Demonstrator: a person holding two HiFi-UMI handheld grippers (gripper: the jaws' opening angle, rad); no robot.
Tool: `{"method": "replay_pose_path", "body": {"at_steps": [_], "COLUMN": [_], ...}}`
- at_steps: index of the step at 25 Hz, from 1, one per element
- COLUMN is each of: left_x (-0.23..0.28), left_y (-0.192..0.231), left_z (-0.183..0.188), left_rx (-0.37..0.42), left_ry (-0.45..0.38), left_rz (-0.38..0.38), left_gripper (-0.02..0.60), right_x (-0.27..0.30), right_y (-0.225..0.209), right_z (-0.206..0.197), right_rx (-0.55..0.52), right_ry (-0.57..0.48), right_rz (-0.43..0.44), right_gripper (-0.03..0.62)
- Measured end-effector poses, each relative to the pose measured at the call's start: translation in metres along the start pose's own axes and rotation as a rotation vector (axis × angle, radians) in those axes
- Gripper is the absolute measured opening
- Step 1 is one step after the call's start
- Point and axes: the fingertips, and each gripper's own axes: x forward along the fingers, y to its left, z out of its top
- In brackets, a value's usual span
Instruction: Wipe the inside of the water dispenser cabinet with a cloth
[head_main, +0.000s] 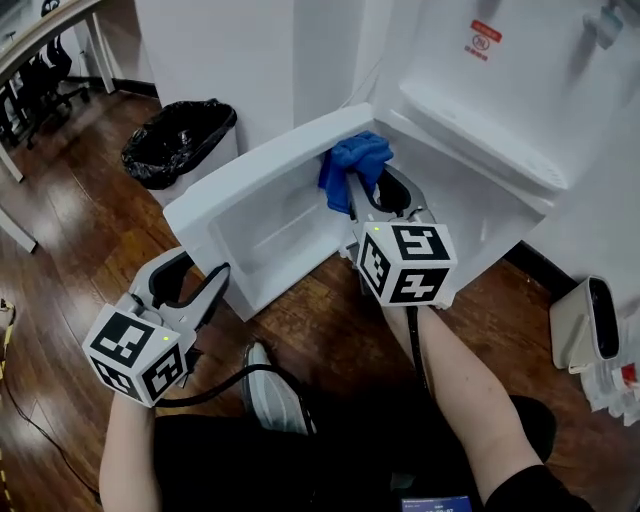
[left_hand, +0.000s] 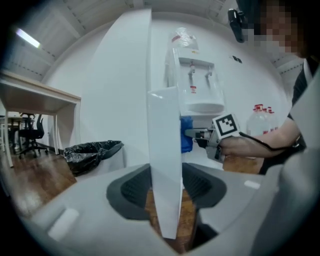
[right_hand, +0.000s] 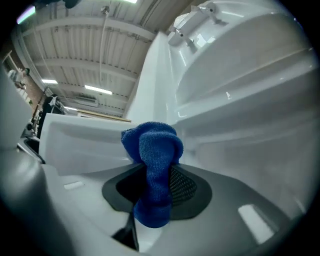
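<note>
Our left tongs (head_main: 200, 275) are clamped on the edge of the open door (head_main: 270, 215), holding it wide. Our right tongs (head_main: 368, 185) grip the blue cloth (head_main: 352, 160), which sits at the mouth of the cabinet (head_main: 480, 230), just beside the door's upper corner. We judge the wiping barely begun, with the inside walls and floor left to do. The red label (head_main: 484, 40) on the water dispenser (head_main: 520, 100) is too small to read, and we see no brand.

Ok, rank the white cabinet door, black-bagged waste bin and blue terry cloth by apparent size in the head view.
1. white cabinet door, largest.
2. black-bagged waste bin, though farther off.
3. blue terry cloth, smallest.
</note>
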Motion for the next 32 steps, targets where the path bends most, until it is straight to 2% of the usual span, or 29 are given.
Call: {"method": "replay_pose_path", "body": {"at_steps": [2,3,9,11,13,14,16,18,20,22,23,24,25,27,29,32], "left_x": [0.0,0.0,-0.001,-0.001,0.0,0.0,0.001,0.002,0.002,0.003,0.003,0.004,0.004,0.004,0.004,0.004], "left_y": [0.0,-0.001,0.0,0.001,-0.001,-0.001,-0.002,-0.002,-0.002,-0.003,-0.004,-0.005,-0.005,-0.005,-0.003,-0.002], "left_z": [0.0,0.001,0.003,0.002,0.001,0.001,0.001,0.001,0.001,0.0,0.0,0.0,-0.001,-0.001,-0.002,-0.002], "left_rx": [0.002,-0.001,0.002,0.001,-0.002,-0.001,0.0,0.003,0.01,0.014,0.013,0.013,0.014,0.015,0.011,0.0], "left_ry": [0.005,0.007,-0.008,-0.016,-0.022,-0.025,-0.026,-0.026,-0.023,-0.019,-0.018,-0.016,-0.014,-0.011,-0.012,-0.019], "left_rz": [0.002,0.006,0.001,0.004,0.006,0.005,0.004,0.006,0.007,0.006,0.004,0.002,0.001,0.004,0.008,0.008], "left_gripper": [0.196,0.196,0.196,0.196,0.196,0.198,0.196,0.196,0.196,0.196,0.196,0.196,0.196,0.196,0.196,0.196], "right_x": [-0.002,-0.004,-0.052,-0.06,-0.056,-0.048,-0.026,-0.006,0.004,0.004,0.002,0.0,-0.002,-0.009,-0.022,-0.05], "right_y": [0.018,0.037,0.183,0.203,0.194,0.178,0.13,0.076,0.033,0.016,0.018,0.028,0.042,0.077,0.117,0.183], "right_z": [-0.005,-0.006,0.01,0.003,-0.011,-0.018,-0.028,-0.029,-0.03,-0.028,-0.029,-0.032,-0.036,-0.041,-0.039,-0.034], "right_rx": [-0.031,-0.037,-0.075,-0.073,-0.047,-0.035,0.001,0.033,-0.005,-0.094,-0.14,-0.165,-0.157,-0.07,-0.017,-0.03], "right_ry": [0.01,0.013,-0.057,-0.032,0.007,0.022,0.032,0.032,0.036,0.033,0.029,0.024,0.016,-0.016,-0.067,-0.131], "right_rz": [-0.024,0.021,0.586,0.711,0.78,0.772,0.655,0.465,0.253,0.071,0.011,-0.013,0.005,0.125,0.281,0.564], "right_gripper": [0.123,0.123,0.123,0.123,0.123,0.123,0.123,0.123,0.121,0.123,0.123,0.123,0.123,0.123,0.123,0.123]}}
